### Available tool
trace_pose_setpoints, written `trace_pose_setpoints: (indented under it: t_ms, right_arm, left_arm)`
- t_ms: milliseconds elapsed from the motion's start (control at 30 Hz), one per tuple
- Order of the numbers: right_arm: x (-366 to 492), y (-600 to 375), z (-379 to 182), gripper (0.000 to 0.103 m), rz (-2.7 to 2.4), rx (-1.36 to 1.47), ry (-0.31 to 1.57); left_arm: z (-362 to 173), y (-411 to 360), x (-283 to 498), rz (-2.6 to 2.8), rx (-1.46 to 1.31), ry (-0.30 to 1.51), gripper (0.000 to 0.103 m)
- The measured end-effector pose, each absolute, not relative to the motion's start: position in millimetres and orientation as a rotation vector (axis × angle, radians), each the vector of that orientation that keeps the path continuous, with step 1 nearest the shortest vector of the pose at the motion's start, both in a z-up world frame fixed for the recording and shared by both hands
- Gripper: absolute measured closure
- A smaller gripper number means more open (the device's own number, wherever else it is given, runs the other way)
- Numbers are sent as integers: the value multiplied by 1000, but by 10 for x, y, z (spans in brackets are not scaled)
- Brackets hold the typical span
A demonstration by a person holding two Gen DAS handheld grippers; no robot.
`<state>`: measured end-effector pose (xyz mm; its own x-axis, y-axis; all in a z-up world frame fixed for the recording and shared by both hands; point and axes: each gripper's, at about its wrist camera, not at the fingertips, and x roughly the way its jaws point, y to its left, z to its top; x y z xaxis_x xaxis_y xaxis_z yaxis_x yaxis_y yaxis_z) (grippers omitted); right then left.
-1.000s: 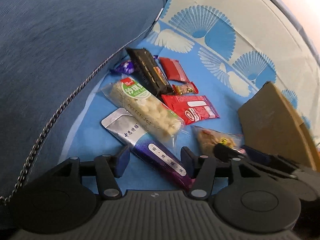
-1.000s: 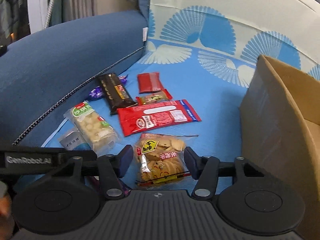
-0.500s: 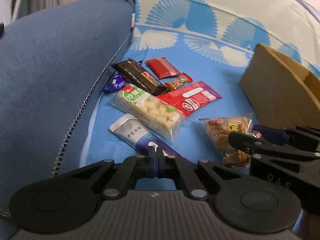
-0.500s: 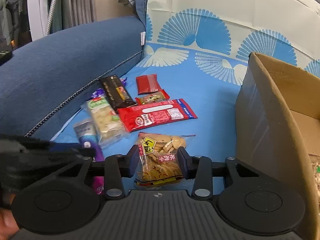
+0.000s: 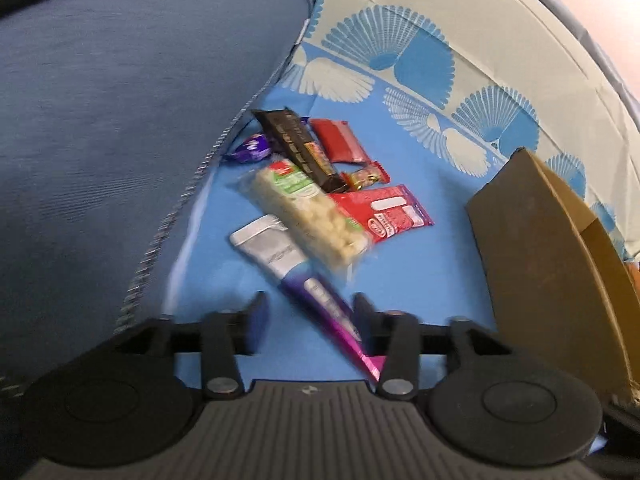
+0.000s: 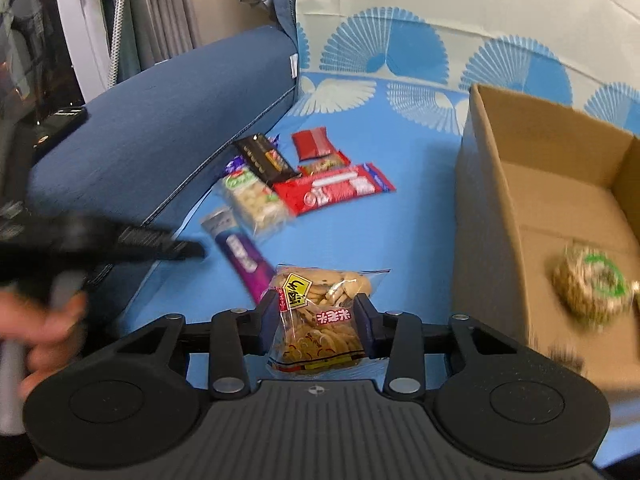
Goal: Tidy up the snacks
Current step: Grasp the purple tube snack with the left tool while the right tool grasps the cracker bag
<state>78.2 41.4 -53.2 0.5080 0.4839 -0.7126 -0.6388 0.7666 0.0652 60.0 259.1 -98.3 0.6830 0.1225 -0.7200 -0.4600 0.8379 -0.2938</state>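
Snack packs lie on the blue sofa seat. My right gripper (image 6: 316,322) is shut on a clear bag of rice crackers (image 6: 320,316) and holds it above the seat, left of the cardboard box (image 6: 500,208). My left gripper (image 5: 308,324) is open over the silver-and-purple stick pack (image 5: 296,272), whose purple end lies between the fingers. Beyond it lie a white puffed-snack pack (image 5: 308,216), a red wafer pack (image 5: 384,212), a black bar (image 5: 296,144), a red pouch (image 5: 340,140), a small candy (image 5: 366,176) and a purple candy (image 5: 252,148). The left gripper shows blurred in the right wrist view (image 6: 188,250).
The dark blue armrest (image 5: 100,120) rises at the left. The fan-patterned backrest (image 6: 400,20) stands behind. The open box holds a round green-labelled snack (image 6: 592,284). The person's hand (image 6: 44,336) is at the lower left.
My left gripper was shut half a second ago and is open now, over the stick pack. My right gripper closed on the cracker bag and lifted it, moving toward the box.
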Motion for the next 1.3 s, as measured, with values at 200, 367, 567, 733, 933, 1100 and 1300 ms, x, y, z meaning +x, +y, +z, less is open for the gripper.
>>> trace_pose_setpoints:
  t_ms: [200, 367, 567, 733, 933, 1100, 1300]
  right_arm:
    - [725, 395, -685, 61, 658, -229, 790]
    - [782, 435, -785, 61, 654, -245, 792]
    - [820, 456, -889, 60, 662, -241, 784]
    - [805, 467, -881, 57, 677, -251, 773]
    - [801, 460, -907, 37, 676, -260, 785]
    - [844, 472, -930, 29, 674, -246, 802]
    - [846, 515, -976, 27, 692, -265, 804]
  left_arm:
    - [-1176, 2260, 920, 430, -254, 838, 21]
    - [-1078, 2198, 874, 379, -154, 869, 79]
    - [-933, 2346, 643, 260, -189, 948, 103]
    - [-924, 2519, 312, 253, -335, 901, 98]
    - [-905, 2595, 287, 291, -413, 844, 64]
    - [-916, 2464, 393, 289, -345, 847, 61]
    - [-1003, 2356, 531, 301, -329, 831, 56]
